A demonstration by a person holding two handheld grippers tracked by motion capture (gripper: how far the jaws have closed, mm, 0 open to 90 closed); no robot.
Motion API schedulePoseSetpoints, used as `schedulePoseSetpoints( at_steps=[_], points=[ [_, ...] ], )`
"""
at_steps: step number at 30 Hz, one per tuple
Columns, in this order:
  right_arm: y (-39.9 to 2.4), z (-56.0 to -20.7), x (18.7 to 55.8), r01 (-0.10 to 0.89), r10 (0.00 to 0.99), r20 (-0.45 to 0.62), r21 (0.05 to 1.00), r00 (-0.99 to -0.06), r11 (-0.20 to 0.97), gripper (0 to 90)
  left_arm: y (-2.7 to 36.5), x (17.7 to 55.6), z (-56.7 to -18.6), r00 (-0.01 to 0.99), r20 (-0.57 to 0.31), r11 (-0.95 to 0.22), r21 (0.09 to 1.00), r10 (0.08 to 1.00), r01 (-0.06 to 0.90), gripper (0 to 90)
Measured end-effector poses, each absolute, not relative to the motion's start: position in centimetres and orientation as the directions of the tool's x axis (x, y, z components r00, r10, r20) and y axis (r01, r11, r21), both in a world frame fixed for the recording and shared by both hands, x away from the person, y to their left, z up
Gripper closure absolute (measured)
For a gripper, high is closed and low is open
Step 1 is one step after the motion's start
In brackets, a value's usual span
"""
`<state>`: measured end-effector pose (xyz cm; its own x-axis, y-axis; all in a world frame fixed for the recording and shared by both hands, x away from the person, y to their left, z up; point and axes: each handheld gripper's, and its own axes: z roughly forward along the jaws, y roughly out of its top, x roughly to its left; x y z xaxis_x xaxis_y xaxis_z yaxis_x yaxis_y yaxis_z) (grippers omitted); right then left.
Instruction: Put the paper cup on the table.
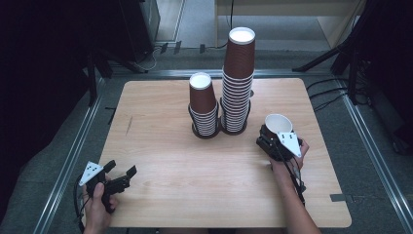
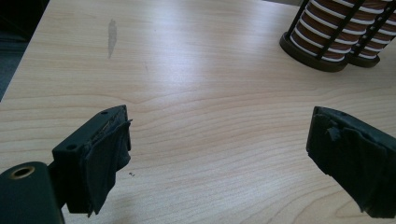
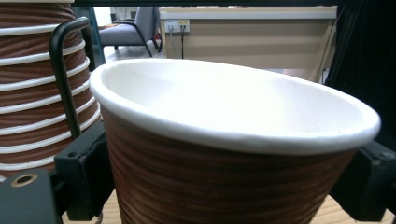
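The paper cup (image 1: 278,123) could get squashed if the right gripper (image 1: 272,141) squeezes too hard, because a paper cup is thin and soft. It could also slip out and roll on the table (image 1: 160,161) if the squeeze is too light. The cup is already leaning a little, so it may tip more. The tall stack (image 1: 237,80) of cups stands very close, at about 10 o'clock from the held cup, and it looks wobbly because it is so high. A bump from the hand or the cup might knock it over. The short stack (image 1: 203,105) stands just beside the tall one, at its 9 o'clock, so it could fall too. Both stacks sit in a black wire holder (image 1: 220,127) near the far middle of the table. The right gripper's two jaws are spread about as wide as the cup and press on its brown sides, one on each side, with the open white top facing up. The left gripper (image 1: 118,176) is at the table's 7 o'clock corner, well apart from the cups. Its jaws are spread wide with nothing between them, just bare wood below.
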<state>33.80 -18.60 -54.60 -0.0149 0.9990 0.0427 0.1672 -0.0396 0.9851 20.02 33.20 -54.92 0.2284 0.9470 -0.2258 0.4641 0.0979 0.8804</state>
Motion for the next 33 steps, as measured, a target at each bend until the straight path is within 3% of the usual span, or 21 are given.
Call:
schedulePoseSetpoints(
  at_steps=[4,33],
  points=[
    [-18.8,-54.6,33.6,0.188,0.996,0.033,0.982,-0.079,-0.018,0.0,33.1,20.0,-55.0,0.228,-0.226,0.098,0.879,0.947,0.466,6.6],
    [-21.5,-54.3,28.2,0.212,0.990,0.095,0.975,-0.104,-0.071,0.0,33.2,20.0,-55.0,0.223,-0.234,0.108,0.878,0.946,0.467,6.6]
  ],
)
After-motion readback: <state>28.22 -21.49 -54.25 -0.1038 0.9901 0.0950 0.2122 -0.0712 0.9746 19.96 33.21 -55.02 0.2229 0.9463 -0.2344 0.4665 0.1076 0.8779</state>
